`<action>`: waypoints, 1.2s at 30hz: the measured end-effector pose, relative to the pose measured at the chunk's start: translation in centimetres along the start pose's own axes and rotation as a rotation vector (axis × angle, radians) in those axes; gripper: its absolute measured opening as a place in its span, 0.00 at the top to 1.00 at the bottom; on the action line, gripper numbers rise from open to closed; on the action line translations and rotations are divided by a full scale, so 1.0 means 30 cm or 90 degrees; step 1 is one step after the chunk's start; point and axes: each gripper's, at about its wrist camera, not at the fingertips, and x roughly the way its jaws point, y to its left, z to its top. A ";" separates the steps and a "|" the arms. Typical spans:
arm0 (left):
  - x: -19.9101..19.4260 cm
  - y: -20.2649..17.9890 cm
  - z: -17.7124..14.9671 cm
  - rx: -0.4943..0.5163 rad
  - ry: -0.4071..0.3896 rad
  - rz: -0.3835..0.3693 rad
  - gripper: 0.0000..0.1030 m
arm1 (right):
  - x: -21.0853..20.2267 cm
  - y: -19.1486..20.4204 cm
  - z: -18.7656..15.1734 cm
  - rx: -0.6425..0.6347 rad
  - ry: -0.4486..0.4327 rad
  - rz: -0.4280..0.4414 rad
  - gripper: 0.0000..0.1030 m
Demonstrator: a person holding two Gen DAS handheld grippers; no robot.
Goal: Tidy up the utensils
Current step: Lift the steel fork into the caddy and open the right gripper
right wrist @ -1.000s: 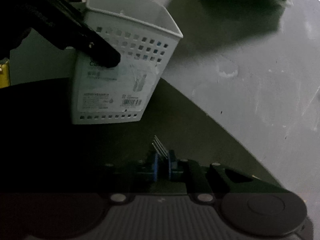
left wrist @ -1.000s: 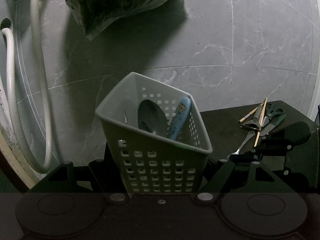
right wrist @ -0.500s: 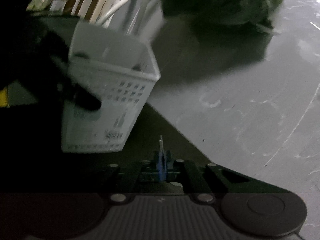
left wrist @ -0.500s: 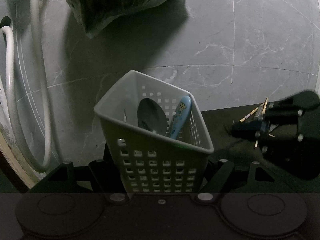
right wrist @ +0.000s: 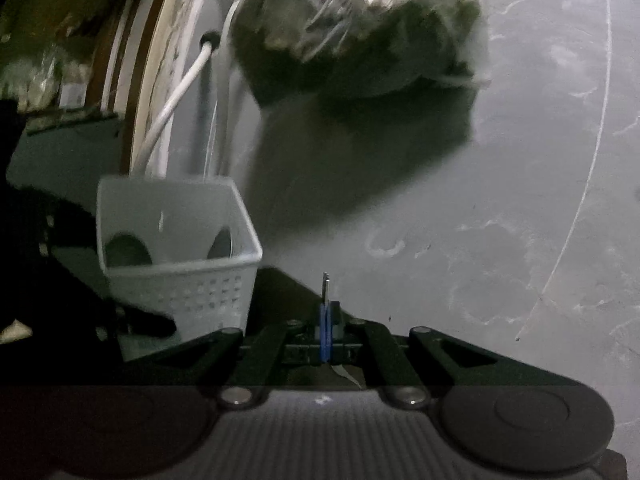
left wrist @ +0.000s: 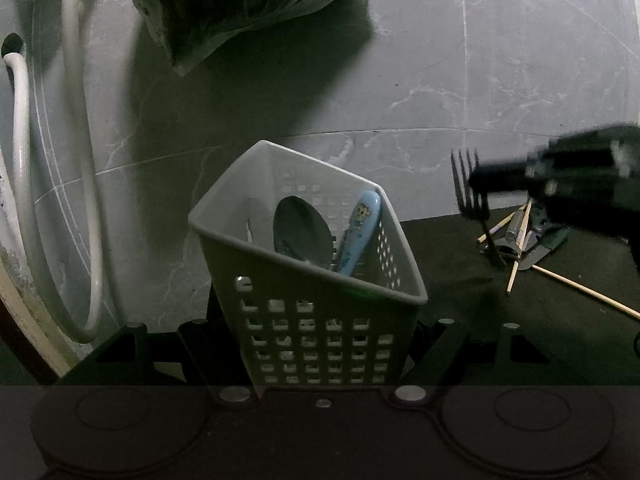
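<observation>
My left gripper [left wrist: 320,332] is shut on a grey perforated basket [left wrist: 316,320] and holds it tilted. Inside the basket are a dark spoon [left wrist: 300,232] and a blue cartoon-print utensil handle [left wrist: 358,236]. My right gripper [right wrist: 326,320] is shut on a metal fork [right wrist: 325,284], seen edge-on. In the left wrist view the right gripper [left wrist: 492,182] hovers right of the basket with the fork's [left wrist: 468,184] tines up. The basket [right wrist: 180,264] sits at the left of the right wrist view. Loose utensils and chopsticks [left wrist: 516,236] lie on the dark mat [left wrist: 460,292].
A full plastic bag [left wrist: 248,4] lies on the grey marble floor [left wrist: 480,60] behind the basket. White hoses [left wrist: 84,160] curve along the left side. The bag also shows in the right wrist view [right wrist: 352,24].
My right gripper has lifted the fork off the mat and carried it up and towards the basket, turning it upright. The left gripper and basket have held still.
</observation>
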 end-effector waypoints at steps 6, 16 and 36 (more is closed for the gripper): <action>-0.007 -0.002 -0.008 0.005 -0.002 -0.001 0.25 | -0.134 -0.043 0.205 0.071 -0.117 0.062 1.00; -0.007 -0.002 -0.006 0.004 -0.002 -0.001 0.25 | -0.135 -0.056 0.423 0.211 -0.259 0.252 1.00; 0.014 0.000 0.008 0.002 -0.002 -0.009 0.25 | 0.136 0.036 0.207 0.271 -0.036 0.248 0.99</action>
